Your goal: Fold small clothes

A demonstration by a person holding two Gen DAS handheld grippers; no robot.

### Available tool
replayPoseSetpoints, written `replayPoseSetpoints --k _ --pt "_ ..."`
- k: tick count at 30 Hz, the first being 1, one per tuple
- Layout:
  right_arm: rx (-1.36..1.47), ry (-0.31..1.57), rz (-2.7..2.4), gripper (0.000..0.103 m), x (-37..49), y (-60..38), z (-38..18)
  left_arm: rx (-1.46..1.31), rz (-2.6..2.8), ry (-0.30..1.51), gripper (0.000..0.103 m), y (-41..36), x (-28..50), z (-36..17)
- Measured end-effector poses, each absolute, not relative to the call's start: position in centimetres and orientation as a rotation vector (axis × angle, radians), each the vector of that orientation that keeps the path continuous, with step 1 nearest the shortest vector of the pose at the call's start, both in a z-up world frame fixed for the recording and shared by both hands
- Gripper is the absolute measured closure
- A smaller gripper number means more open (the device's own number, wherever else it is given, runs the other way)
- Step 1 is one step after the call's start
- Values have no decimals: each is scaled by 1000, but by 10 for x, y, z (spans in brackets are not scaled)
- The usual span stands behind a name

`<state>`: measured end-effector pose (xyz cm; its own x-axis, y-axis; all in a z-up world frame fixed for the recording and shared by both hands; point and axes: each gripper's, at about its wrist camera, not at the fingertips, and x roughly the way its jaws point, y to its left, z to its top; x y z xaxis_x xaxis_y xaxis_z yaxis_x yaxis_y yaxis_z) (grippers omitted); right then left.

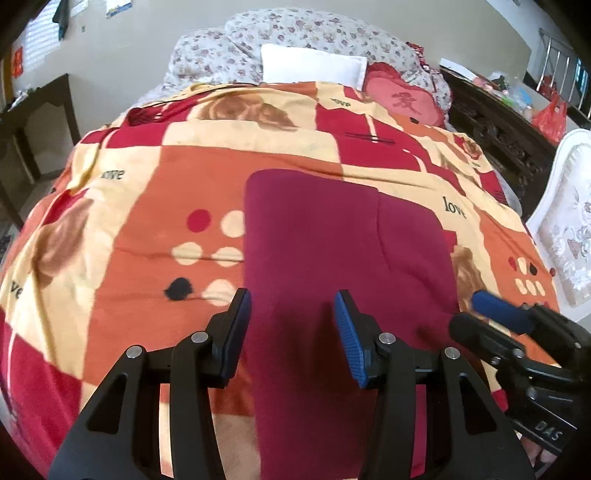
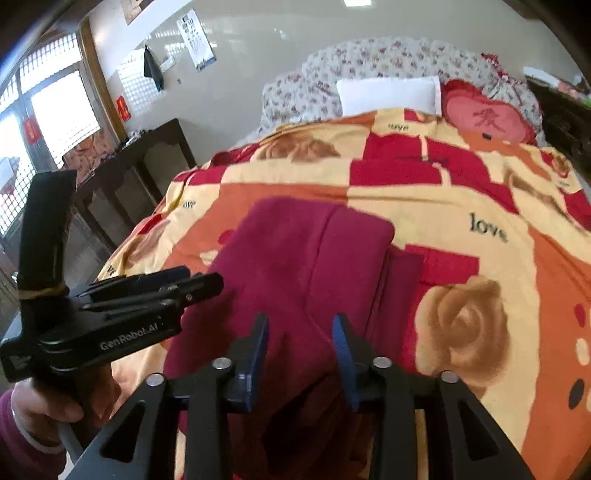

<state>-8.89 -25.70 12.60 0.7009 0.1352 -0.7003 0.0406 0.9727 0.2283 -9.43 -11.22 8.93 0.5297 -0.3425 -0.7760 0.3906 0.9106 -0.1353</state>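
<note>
A dark magenta garment lies flat and lengthwise on the patterned red, orange and cream blanket; it also shows in the right wrist view, with a fold line down its middle. My left gripper is open and empty, just above the garment's near part. My right gripper is open and empty, above the garment's near right part. The right gripper also shows at the right edge of the left wrist view. The left gripper shows at the left of the right wrist view.
A white pillow, a red heart cushion and a floral quilt lie at the bed's head. A dark wooden cabinet and a white chair stand to the right. A dark table stands to the left.
</note>
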Motion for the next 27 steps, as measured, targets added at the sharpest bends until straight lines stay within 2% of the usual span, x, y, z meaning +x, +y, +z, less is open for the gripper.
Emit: replayPoseSetpoints --k 22,27 --pt "272 803 -87 52 -96 -249 138 30 -379 857 57 -82 -125 110" --pt "276 806 -97 42 -96 -249 136 38 -383 859 57 -81 -126 109"
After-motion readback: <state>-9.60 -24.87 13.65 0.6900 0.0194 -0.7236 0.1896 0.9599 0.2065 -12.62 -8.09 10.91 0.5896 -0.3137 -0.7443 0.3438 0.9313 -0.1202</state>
